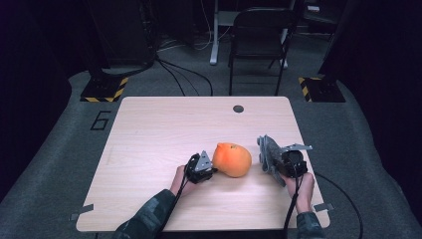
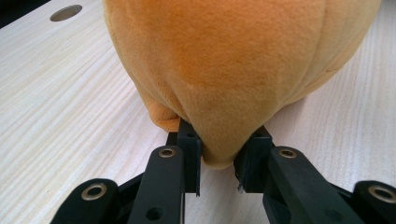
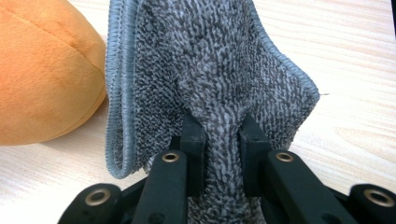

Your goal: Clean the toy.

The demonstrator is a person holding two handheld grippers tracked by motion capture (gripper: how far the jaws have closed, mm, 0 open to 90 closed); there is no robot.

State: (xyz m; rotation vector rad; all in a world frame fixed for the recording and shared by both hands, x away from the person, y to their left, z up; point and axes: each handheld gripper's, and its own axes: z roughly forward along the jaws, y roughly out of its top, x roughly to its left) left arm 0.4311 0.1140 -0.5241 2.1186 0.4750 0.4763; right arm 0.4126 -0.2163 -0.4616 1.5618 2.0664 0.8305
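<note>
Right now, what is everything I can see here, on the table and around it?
Soft orange plush fruit-shaped toy: one, orange, mid-table, pinched at its end by the left jaws.
Folded grey terry cloth: one, grey, to the right of the toy, gripped.
Pale wooden table: one, light wood, with a round hole near the far edge.
Black folding chair: one, black, on the floor beyond the table.
Left gripper: black, shut on the toy.
Right gripper: black, shut on the cloth.
Forearms: two, sleeved, near edge.

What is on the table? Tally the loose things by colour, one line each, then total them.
Orange: 1, the plush fruit, pinched by the left tool.
Grey: 1, the folded cloth, pinched by the right tool.
Total: 2
</note>
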